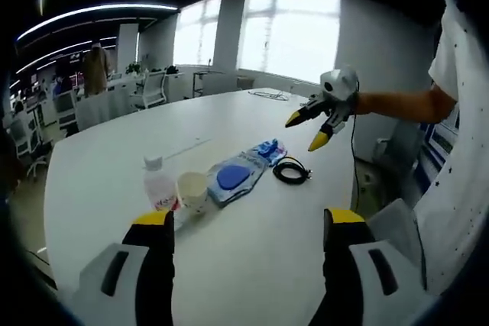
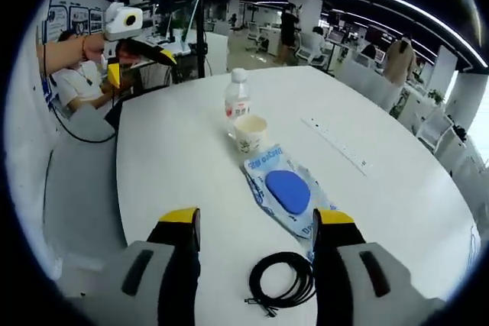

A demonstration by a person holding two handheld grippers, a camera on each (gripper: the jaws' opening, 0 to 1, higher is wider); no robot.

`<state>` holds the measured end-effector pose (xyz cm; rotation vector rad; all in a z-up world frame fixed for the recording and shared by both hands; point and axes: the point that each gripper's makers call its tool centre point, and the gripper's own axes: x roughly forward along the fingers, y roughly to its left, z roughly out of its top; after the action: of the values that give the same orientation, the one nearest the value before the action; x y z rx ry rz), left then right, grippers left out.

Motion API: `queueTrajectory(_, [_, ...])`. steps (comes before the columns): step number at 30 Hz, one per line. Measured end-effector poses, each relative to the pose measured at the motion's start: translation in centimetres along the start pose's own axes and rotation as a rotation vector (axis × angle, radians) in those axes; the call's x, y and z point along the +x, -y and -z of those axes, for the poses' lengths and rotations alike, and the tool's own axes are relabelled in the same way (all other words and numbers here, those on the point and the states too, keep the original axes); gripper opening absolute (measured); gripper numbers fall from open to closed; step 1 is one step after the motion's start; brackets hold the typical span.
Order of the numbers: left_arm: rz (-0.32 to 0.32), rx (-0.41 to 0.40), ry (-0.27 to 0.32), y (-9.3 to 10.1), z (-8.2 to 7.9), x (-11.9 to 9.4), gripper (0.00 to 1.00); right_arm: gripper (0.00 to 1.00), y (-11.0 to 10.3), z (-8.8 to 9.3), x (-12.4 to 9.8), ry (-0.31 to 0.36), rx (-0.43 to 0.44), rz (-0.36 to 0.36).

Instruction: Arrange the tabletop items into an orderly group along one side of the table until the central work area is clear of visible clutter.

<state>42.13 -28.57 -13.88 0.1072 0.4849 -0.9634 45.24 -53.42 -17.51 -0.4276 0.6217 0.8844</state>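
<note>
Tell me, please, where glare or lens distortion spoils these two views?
Left gripper view: the windows behind the table are blown out white, and the table edge bows from the fisheye. Right gripper view: even ceiling light; bottle, cup and cable look sharp, though the far desks curve and blur.

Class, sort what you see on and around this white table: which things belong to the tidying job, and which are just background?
Job items: water bottle, paper cup, blue packet, coiled black cable.

Background: office chairs, power strip set in the table, windows.
</note>
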Motion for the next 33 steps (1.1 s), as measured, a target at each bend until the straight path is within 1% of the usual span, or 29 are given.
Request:
queueTrajectory(6, [0.0,0.007,0.0,1.1,-0.2,0.6,0.82,0.59,0.0,1.9,-2.7,0.021,0.061,0.041])
queueTrajectory(8, [0.001,0.006,0.005,1.5,-0.3,0.8,0.82,0.58,0.0,2.8,-3.5,0.015,0.073,0.063])
queueTrajectory(11, [0.001,0.007,0.011,2.0,-0.5,1.0,0.82,0.58,-0.1,3.6,-4.9,0.031,0.114,0.087])
queueTrajectory(17, [0.004,0.01,0.012,3.0,-0.3,1.5,0.82,0.58,-0.8,5.7,-6.8,0.03,0.157,0.121])
queueTrajectory(24, [0.004,-0.002,0.014,4.1,0.0,1.9,0.82,0.58,-1.7,8.1,-8.5,0.03,0.214,0.149])
queueTrajectory(28, [-0.003,-0.013,0.021,4.4,0.2,2.1,0.82,0.57,-1.9,8.7,-9.1,0.041,0.236,0.157])
queueTrajectory(33, [-0.012,-0.026,0.025,4.8,0.4,2.2,0.82,0.56,-2.0,9.2,-9.3,0.045,0.24,0.158])
